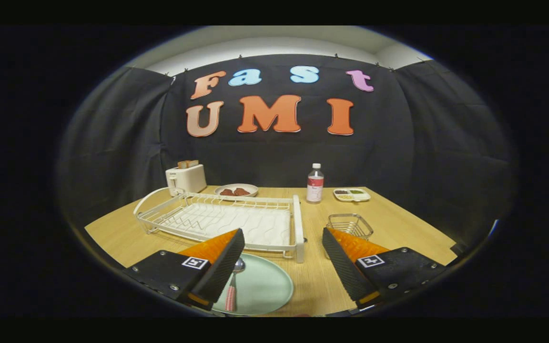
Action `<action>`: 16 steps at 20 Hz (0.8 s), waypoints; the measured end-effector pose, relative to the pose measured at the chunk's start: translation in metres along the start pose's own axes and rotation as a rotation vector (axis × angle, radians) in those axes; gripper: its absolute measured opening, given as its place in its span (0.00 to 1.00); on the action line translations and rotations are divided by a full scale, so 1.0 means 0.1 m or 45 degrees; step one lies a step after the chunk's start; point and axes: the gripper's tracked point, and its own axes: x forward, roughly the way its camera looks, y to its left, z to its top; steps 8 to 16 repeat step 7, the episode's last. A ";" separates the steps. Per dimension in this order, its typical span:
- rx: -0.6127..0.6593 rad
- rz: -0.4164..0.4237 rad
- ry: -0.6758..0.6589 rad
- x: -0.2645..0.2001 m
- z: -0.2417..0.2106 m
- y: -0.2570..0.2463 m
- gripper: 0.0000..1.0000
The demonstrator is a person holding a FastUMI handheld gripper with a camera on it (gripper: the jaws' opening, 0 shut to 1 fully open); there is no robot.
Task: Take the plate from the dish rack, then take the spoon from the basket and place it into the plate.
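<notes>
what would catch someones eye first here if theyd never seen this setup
Probably the gripper, its two fingers spread wide open and holding nothing. Between them, on the wooden table, lies a pale green plate with a spoon resting on it beside one finger. Just beyond stands the white dish rack, with a small wire basket to its side.

We saw a wooden table [398, 224] carrying a white dish rack [222, 221] at centre. From the rack, a toaster [186, 177] stood at eleven o'clock, a plate of food [237, 190] at twelve, a bottle [315, 183] and a divided tray [351, 194] at one, a wire basket [350, 225] at three, and a pale green plate [262, 286] at six.
</notes>
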 end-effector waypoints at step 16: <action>-0.004 -0.042 -0.035 -0.11 0.18 -0.26 0.98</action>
